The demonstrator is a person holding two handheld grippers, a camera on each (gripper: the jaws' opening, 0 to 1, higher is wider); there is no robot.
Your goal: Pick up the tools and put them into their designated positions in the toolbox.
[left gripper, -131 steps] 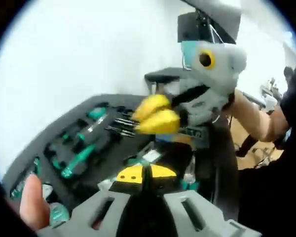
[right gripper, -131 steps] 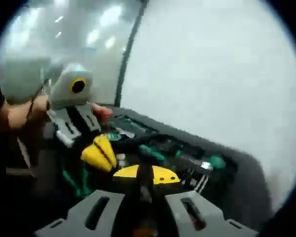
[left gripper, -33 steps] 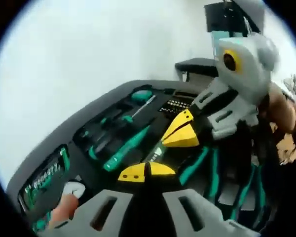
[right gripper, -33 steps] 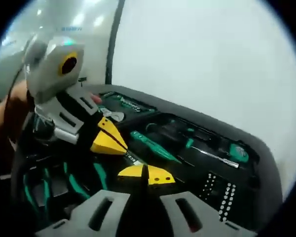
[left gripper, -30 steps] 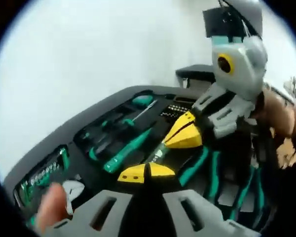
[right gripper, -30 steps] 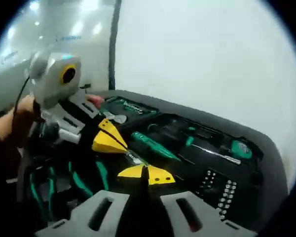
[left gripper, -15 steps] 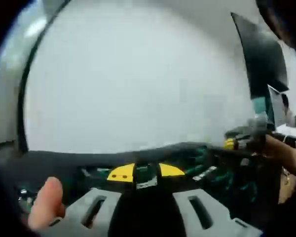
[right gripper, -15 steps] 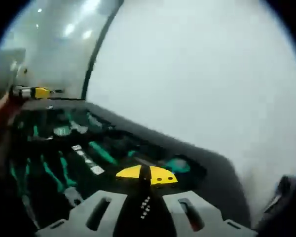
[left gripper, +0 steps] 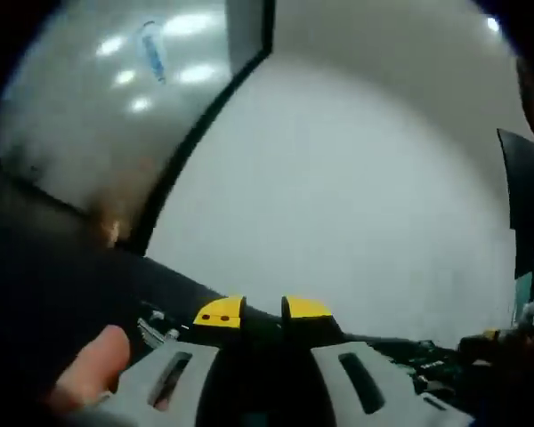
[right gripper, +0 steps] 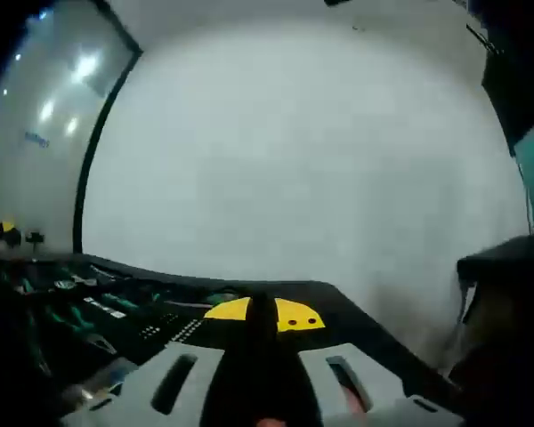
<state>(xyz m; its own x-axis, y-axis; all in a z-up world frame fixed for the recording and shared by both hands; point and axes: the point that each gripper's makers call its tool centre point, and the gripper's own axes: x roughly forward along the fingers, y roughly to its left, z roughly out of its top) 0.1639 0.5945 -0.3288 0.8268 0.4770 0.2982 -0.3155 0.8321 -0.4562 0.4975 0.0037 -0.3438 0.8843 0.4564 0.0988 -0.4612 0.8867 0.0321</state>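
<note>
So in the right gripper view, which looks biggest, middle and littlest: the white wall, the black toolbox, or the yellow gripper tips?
1. White wall, by far the largest.
2. Black toolbox, a low dark band.
3. Yellow tips of the right gripper, smallest, though nearest the camera.

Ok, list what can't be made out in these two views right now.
- Left gripper view: toolbox contents, cut off at the right edge and blurred.
- Left gripper view: whether the left gripper holds anything; the gap is dark.
- Right gripper view: tools in the tray, too small and blurred to name.
</note>
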